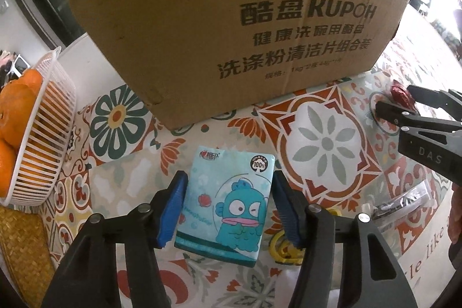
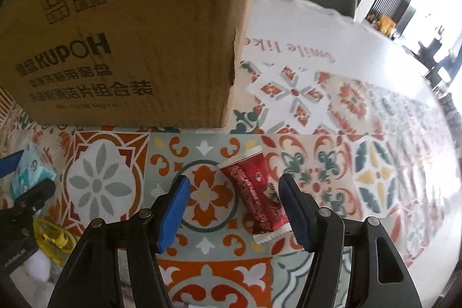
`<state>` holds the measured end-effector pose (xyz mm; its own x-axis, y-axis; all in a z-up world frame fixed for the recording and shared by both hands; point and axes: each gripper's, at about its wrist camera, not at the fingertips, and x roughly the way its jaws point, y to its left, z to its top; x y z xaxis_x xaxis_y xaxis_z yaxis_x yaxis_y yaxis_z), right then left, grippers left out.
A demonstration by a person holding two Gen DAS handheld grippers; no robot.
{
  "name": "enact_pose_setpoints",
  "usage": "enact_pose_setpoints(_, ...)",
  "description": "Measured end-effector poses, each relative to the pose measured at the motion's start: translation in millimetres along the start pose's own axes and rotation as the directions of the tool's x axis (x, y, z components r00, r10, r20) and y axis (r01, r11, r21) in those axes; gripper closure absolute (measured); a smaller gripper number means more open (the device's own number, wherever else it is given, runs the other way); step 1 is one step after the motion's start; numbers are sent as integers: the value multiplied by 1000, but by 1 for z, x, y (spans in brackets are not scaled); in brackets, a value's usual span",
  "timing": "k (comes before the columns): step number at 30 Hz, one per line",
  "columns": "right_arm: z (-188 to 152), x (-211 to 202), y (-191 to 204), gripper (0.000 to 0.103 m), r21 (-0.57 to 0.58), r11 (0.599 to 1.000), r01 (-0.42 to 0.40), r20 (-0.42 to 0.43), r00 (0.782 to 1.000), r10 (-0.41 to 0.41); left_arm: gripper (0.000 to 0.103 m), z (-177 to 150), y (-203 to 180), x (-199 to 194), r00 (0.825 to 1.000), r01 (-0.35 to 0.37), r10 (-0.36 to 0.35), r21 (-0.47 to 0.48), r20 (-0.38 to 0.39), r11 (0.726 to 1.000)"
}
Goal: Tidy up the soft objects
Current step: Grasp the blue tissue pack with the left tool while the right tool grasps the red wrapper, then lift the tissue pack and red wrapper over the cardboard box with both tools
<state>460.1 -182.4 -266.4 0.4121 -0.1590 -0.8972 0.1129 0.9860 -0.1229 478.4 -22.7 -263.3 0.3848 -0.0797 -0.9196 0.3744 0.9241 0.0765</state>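
**Blue pads around the tissues, red packet waiting**

Cardboard filled most of both views: a big box (image 1: 231, 28) sat at the back of the patterned tablecloth (image 1: 326, 140), printed side facing us.

Our left gripper (image 1: 228, 210) was pointing down at the tissue pack (image 1: 228, 204), the pale blue one with the cartoon fish. The pack lay flat on the cloth, right between the two blue pads (image 1: 173, 207). The left pad looked to be at the pack's edge and the right one sat just beside it, but we couldn't tell if they were actually pressing, so we called it a narrow gap around the pack and not a grip.

Our right gripper (image 2: 234, 210) hung over the red packet (image 2: 257, 198), jaws standing wide. The packet lay on the cloth in front of the box's corner, closer to the right finger, and neither pad touched it.

Other stuff around: a white basket (image 1: 57, 117) of oranges (image 1: 17, 106) off to the left, a woven mat (image 1: 23, 247) below it, a yellow ring toy (image 1: 284, 247) next to the tissues, and a dark clear sachet (image 1: 404, 201) over to the right.
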Motion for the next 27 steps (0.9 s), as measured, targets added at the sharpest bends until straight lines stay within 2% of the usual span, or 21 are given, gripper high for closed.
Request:
enact_pose_setpoints(3, 2, 3, -6, 39, -1, 1000, -23, 2, 1000, 23, 45, 4, -4, 0, 1000, 7, -7, 1, -2, 1000)
enact_pose_setpoints(4, 2, 4, -8, 43, 4, 999, -41, 2, 999, 41, 46, 4, -5, 0, 1000, 12, -12, 0, -3, 1000)
enact_pose_setpoints(6, 1, 6, -14, 56, 21, 996, -87, -2, 996, 87, 46, 6, -8, -1, 1000, 20, -20, 3, -2, 1000)
enact_pose_setpoints(8, -3, 3, -16, 79, 23, 994, -109, -1, 994, 109, 46, 6, -11, -3, 1000, 28, -28, 0, 5, 1000)
enact_pose_setpoints(17, -11, -6, -30, 79, 47, 973, -225, 22, 974, 224, 47, 10, -15, -23, 999, 12, -12, -19, 40, 1000)
enact_pose_setpoints(27, -15, -47, -42, 79, 35, 962, -272, 89, 959, 268, 47, 12, -15, -66, 993, 46, -39, -65, 113, 997)
